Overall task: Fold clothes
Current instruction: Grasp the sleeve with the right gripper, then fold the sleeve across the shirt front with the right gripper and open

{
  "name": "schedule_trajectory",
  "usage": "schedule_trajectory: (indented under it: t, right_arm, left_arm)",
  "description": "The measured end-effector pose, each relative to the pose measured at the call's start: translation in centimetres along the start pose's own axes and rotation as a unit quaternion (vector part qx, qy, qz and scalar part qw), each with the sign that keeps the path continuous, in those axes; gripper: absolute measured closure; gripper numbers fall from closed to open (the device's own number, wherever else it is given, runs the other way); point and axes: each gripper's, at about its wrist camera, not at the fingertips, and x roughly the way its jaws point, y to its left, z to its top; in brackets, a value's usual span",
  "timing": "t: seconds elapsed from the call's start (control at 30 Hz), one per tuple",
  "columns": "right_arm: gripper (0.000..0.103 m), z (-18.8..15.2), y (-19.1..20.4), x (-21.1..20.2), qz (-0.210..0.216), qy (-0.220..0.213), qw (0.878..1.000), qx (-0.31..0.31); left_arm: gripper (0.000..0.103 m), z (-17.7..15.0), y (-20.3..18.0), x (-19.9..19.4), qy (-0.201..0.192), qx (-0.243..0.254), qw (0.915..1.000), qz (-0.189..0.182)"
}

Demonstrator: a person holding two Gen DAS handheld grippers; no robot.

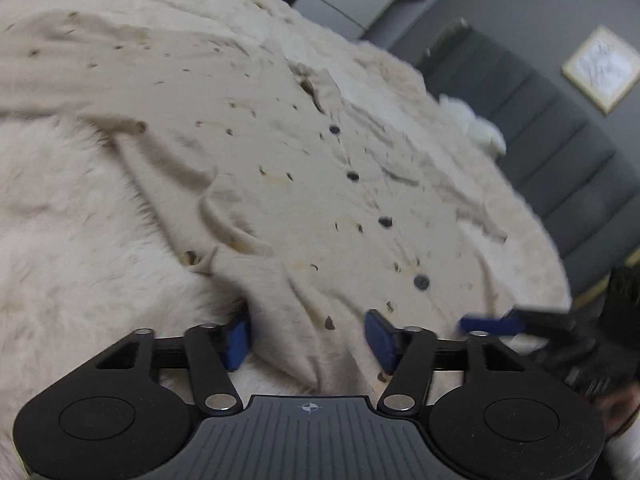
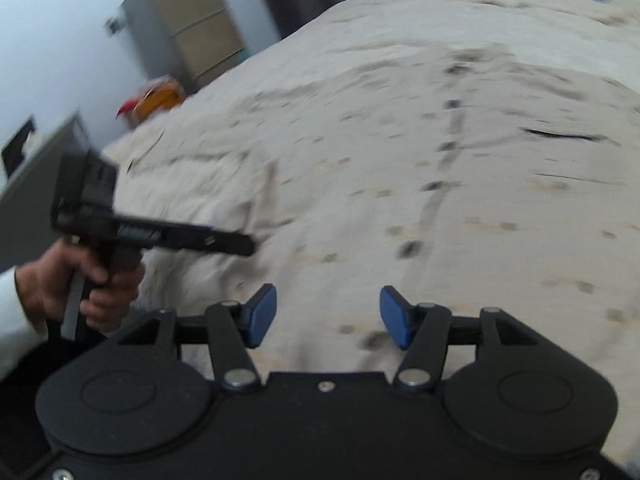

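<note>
Shirt spread flat, both hand-held grippers angled down.

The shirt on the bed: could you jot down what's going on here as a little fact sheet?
garment: beige buttoned shirt, spread flat, front up
surface: fluffy cream blanket
buttons: dark, running in one row
left gripper: open, pads either side of the shirt's near hem, not pinching it
right gripper: open, above the hem, holding nothing
folding: not yet begun
picture quality: right view blurred
</note>
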Motion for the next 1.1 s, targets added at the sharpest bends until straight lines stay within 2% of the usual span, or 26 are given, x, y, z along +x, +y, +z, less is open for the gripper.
schedule_trajectory:
  t: [0.1, 0.17, 0.27, 0.33, 0.37, 0.4, 0.43, 0.47, 0.5, 0.53, 0.57, 0.63, 0.7, 0.77, 0.8, 0.87, 0.9, 0.97, 1.03, 1.1]
  right_arm:
    - [0.047, 0.5, 3.1, 2.0, 0.000, 0.001, 0.999, -0.051]
    - [0.047, 1.1, 5.5, 4.1, -0.013, 0.003, 0.996, -0.090]
    - [0.051, 2.0, 8.1, 6.5, -0.027, 0.010, 0.992, -0.124]
    - [0.054, 2.3, 9.0, 7.4, -0.029, 0.014, 0.989, -0.141]
    - [0.061, 2.4, 9.6, 8.9, -0.046, 0.030, 0.986, -0.155]
    - [0.073, 2.5, 9.8, 9.3, -0.050, 0.039, 0.985, -0.161]
    - [0.081, 2.7, 9.8, 10.0, -0.055, 0.051, 0.982, -0.172]
    - [0.094, 3.1, 9.2, 10.1, -0.051, 0.052, 0.984, -0.164]
    - [0.096, 3.5, 8.7, 10.4, -0.042, 0.055, 0.986, -0.151]
    - [0.096, 5.0, 6.4, 10.1, -0.001, 0.063, 0.994, -0.092]
    - [0.096, 6.1, 4.3, 10.0, 0.021, 0.058, 0.997, -0.044]
    - [0.096, 7.7, 0.0, 9.2, 0.021, 0.042, 0.998, 0.034]
    - [0.095, 8.3, -3.8, 8.8, 0.000, 0.038, 0.995, 0.096]
    - [0.086, 7.9, -5.8, 8.1, 0.004, 0.034, 0.991, 0.129]
    - [0.082, 7.8, -6.1, 8.0, 0.001, 0.034, 0.990, 0.134]
    - [0.082, 6.6, -7.2, 6.7, -0.019, 0.034, 0.989, 0.145]
    - [0.082, 6.4, -7.3, 6.6, -0.021, 0.034, 0.988, 0.148]
    - [0.081, 5.3, -7.0, 4.4, -0.008, 0.021, 0.989, 0.144]
    - [0.077, 4.3, -6.2, 2.5, -0.003, 0.014, 0.992, 0.123]
    - [0.075, 3.5, -5.3, 1.0, -0.007, 0.011, 0.995, 0.102]
  left_arm:
    - [0.052, 0.0, 0.8, -2.0, -0.034, -0.036, 0.9987, -0.014]
    - [0.049, 0.3, 0.9, -3.8, -0.059, -0.032, 0.9977, 0.007]
    - [0.042, 0.5, 0.6, -5.1, -0.072, -0.016, 0.9968, 0.031]
    - [0.040, 0.4, 0.2, -6.2, -0.085, 0.001, 0.9942, 0.065]
    - [0.037, 0.3, 0.1, -6.6, -0.090, 0.008, 0.9929, 0.077]
    - [0.037, 0.1, -0.2, -6.9, -0.098, 0.017, 0.9900, 0.099]
    - [0.037, -0.1, -0.2, -7.2, -0.100, 0.021, 0.9892, 0.105]
    - [0.037, -0.7, -0.7, -7.3, -0.103, 0.036, 0.9874, 0.114]
    - [0.037, -0.9, -0.4, -7.5, -0.102, 0.039, 0.9870, 0.117]
    - [0.037, -1.2, -0.7, -7.2, -0.097, 0.050, 0.9872, 0.117]
    - [0.036, -1.6, -0.9, -6.9, -0.092, 0.060, 0.9872, 0.116]
    - [0.036, -2.4, -1.6, -5.8, -0.074, 0.079, 0.9887, 0.103]
    - [0.036, -3.0, -1.8, -4.0, -0.052, 0.089, 0.9907, 0.088]
    - [0.036, -3.2, -2.0, -2.6, -0.035, 0.088, 0.9926, 0.076]
    - [0.036, -3.2, -2.1, -1.4, -0.022, 0.082, 0.9947, 0.057]
    - [0.036, -3.2, -2.0, 0.6, -0.005, 0.064, 0.9974, 0.032]
    - [0.037, -3.2, -1.9, 1.7, -0.001, 0.058, 0.9978, 0.033]
    - [0.037, -2.8, -1.9, 2.9, -0.008, 0.054, 0.9977, 0.040]
    - [0.042, -1.8, -1.4, 3.7, -0.040, 0.022, 0.9985, 0.030]
    - [0.055, -1.5, -1.6, 4.0, -0.048, 0.028, 0.9977, 0.040]
